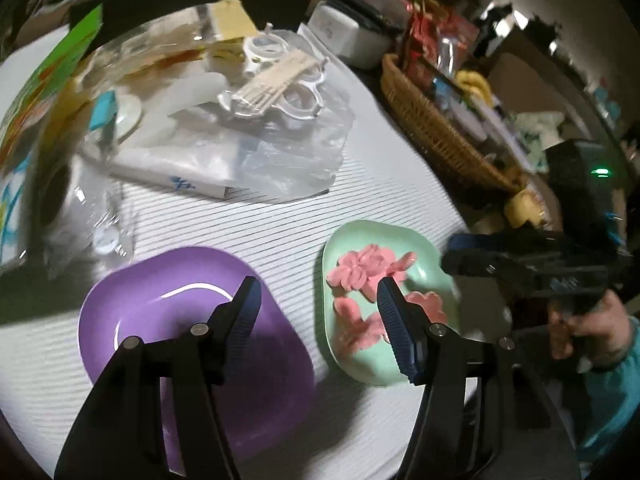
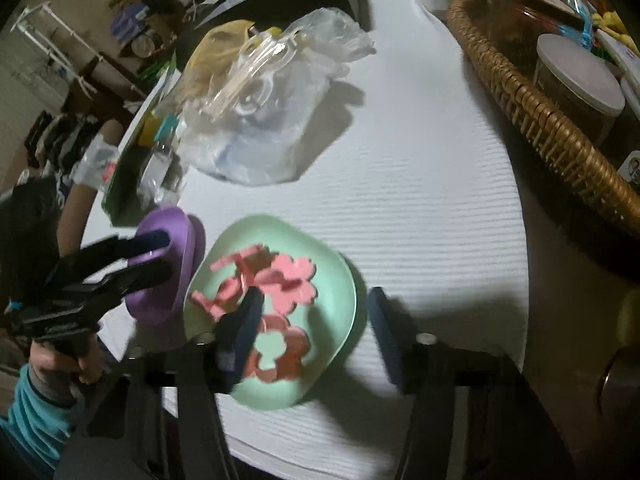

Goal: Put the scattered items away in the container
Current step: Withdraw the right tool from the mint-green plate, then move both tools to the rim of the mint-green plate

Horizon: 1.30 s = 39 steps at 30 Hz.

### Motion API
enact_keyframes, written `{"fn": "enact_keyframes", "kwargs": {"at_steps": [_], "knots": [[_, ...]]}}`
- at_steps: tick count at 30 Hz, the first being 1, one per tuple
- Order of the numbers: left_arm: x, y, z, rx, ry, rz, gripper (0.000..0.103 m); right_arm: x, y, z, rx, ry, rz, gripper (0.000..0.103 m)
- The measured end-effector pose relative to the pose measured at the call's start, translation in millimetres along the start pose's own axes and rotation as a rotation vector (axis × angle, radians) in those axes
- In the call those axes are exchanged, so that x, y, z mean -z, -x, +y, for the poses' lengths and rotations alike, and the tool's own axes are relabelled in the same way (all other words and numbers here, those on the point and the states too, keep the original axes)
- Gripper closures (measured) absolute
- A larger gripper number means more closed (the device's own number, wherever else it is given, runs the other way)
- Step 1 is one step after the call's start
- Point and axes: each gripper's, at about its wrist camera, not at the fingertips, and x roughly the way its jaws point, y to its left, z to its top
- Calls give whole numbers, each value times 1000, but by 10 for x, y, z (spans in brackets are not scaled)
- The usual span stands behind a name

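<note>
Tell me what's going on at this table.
A person holds a hand-held gripper in each hand over a white ribbed mat. Pink flower cutouts lie in the green dish; the purple dish beside it holds nothing. The left hand-held gripper hovers open between the two dishes, gripping nothing. The right hand-held gripper is open over the green dish's near edge, one finger above the cutouts, and nothing is clamped.

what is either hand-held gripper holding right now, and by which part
Nothing. The left hand-held gripper hangs open above the purple plastic dish; the right hand-held gripper is open over the mint-green dish.
</note>
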Motion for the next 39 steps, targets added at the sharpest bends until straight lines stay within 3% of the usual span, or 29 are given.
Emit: {"fn": "enact_keyframes", "kwargs": {"at_steps": [2,6,8,12,18,22,26,30,33,36,39], "knots": [[-38,-72,-13,-28,-1,5,48,78,-39,38,19,26,29,58],[-74,-179,-27,-39,4,27,49,146,-132,123,71,77,70,60],[-65,-206,-63,-37,-8,38,50,118,-152,106,62,72,68,60],[-15,-265,-104,-43,-37,72,62,-3,-194,22,14,39,59,66],[65,-282,18,-79,-23,98,63,-163,-231,37,-9,49,48,70],[72,54,237,-2,46,23,58,-202,-139,49,37,52,-1,67],[80,339,476,83,133,-44,49,-239,-26,-14,11,18,-58,62],[109,387,535,123,151,-36,49,-216,-46,-66,24,-1,-42,58],[200,376,395,131,83,0,49,-166,-57,-70,28,13,-24,58],[295,258,203,41,-1,50,49,-133,-71,-95,6,3,-13,58],[335,122,257,-76,1,91,49,-117,-132,-72,4,13,8,58]]}}
